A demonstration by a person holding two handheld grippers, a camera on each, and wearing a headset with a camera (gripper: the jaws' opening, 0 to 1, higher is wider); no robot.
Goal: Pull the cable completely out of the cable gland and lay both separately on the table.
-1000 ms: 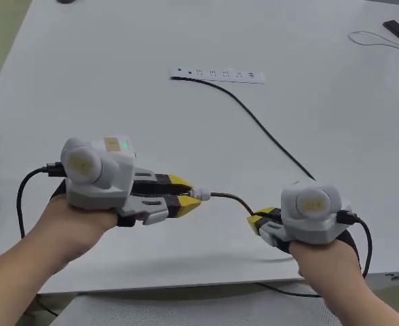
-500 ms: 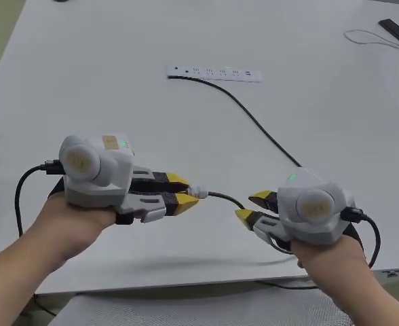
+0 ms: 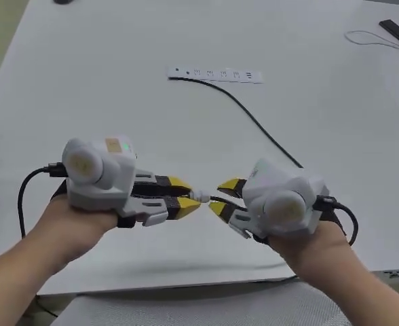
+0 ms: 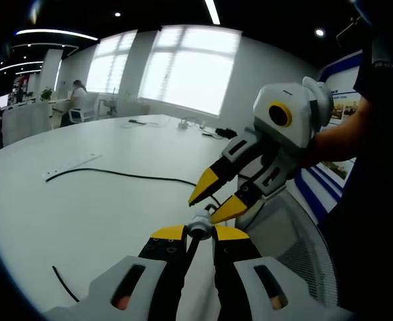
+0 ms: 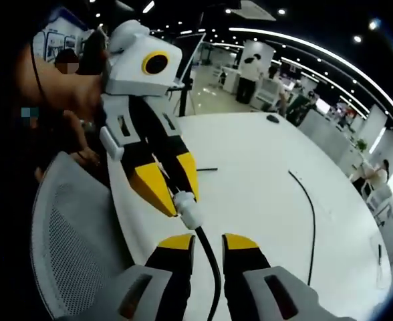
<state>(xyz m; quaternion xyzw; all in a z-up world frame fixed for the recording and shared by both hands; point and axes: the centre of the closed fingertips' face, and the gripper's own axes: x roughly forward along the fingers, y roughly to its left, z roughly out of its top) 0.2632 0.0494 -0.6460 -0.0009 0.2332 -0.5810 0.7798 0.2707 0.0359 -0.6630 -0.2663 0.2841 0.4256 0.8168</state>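
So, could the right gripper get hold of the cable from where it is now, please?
Probably yes: the right gripper is open astride the cable, just beyond the cable gland held by the left gripper; nothing intervenes.

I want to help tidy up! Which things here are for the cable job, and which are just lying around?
For the job: cable gland, pinched in the left gripper; black cable, between the open jaws of the right gripper.
Just lying about: power strip and its black cord; small dark item at the far right.
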